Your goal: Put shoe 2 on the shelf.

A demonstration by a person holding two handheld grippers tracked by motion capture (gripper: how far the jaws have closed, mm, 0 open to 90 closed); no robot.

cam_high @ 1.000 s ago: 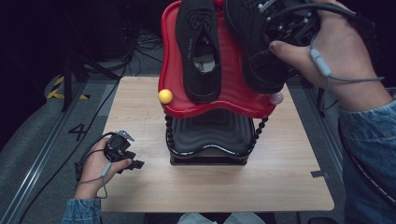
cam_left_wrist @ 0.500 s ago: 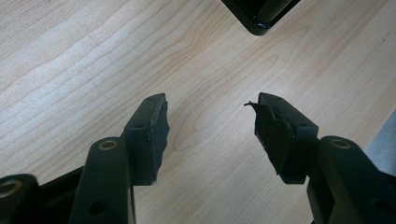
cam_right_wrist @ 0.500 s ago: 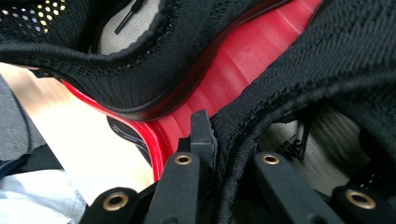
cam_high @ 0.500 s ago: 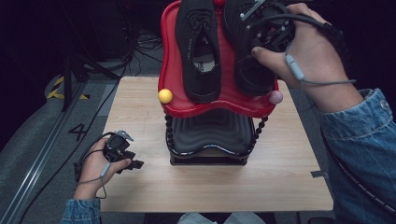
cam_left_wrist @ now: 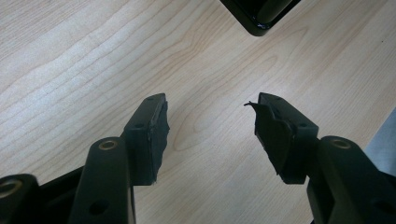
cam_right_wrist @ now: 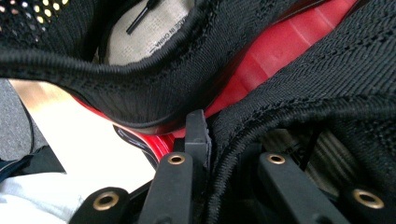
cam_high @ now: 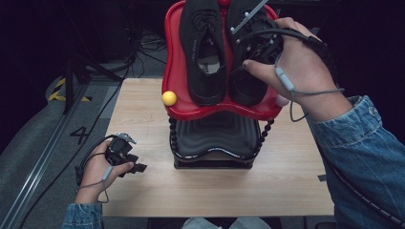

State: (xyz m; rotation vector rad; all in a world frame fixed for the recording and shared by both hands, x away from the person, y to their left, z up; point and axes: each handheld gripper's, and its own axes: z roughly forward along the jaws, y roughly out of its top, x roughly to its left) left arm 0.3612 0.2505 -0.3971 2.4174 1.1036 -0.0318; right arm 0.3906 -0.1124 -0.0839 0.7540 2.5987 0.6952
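Wooden table (cam_high: pixel 143 109) bore a rack whose red tray (cam_high: pixel 174 71) carried two black shoes. The right shoe (cam_high: pixel 246 88), hanging above the tray a second earlier, now rested on it; the right gripper (cam_right_wrist: pixel 219 135) straddled its collar, jaws just loosening. The left gripper (cam_left_wrist: pixel 210 126) lay open, empty, unmoved.

Shoes (cam_high: pixel 205 52) black knit cloth, matt. Tray (cam_high: pixel 174 81) red plastic, glossy. Desk (cam_high: pixel 143 114) pale wood grain, smooth. Sleeve (cam_high: pixel 363 157) blue denim.
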